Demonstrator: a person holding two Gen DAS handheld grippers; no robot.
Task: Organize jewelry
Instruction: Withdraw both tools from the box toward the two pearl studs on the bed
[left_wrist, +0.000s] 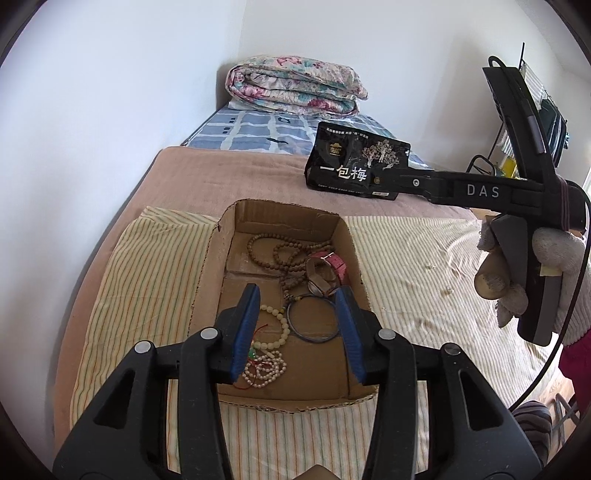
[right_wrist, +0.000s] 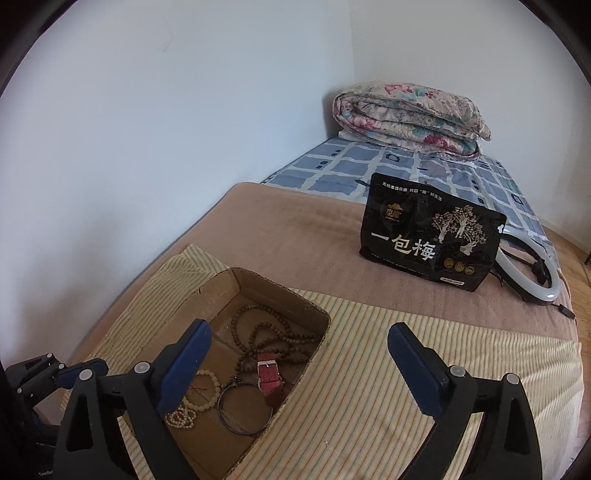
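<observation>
The box (left_wrist: 343, 236) is open on top, and its walls rise on all sides below the left claw (left_wrist: 301, 332). To the right claw's (right_wrist: 299, 369) right lies bare striped cloth (right_wrist: 388, 314). Ahead, a black bag (right_wrist: 432, 236) stands upright.

Plain white walls (right_wrist: 184, 129) meet in a corner behind the bed. The bed carries a brown blanket (right_wrist: 295, 229), with a blue-and-white checked sheet (right_wrist: 369, 166) beyond it toward the corner. A folded floral quilt (right_wrist: 410, 118) rests on the checked sheet against the wall. A cream striped cloth (right_wrist: 369, 354) lies over the near part of the blanket. Wooden flooring (right_wrist: 569, 240) shows beside the bed. Diffuse daylight illuminates the room evenly.
</observation>
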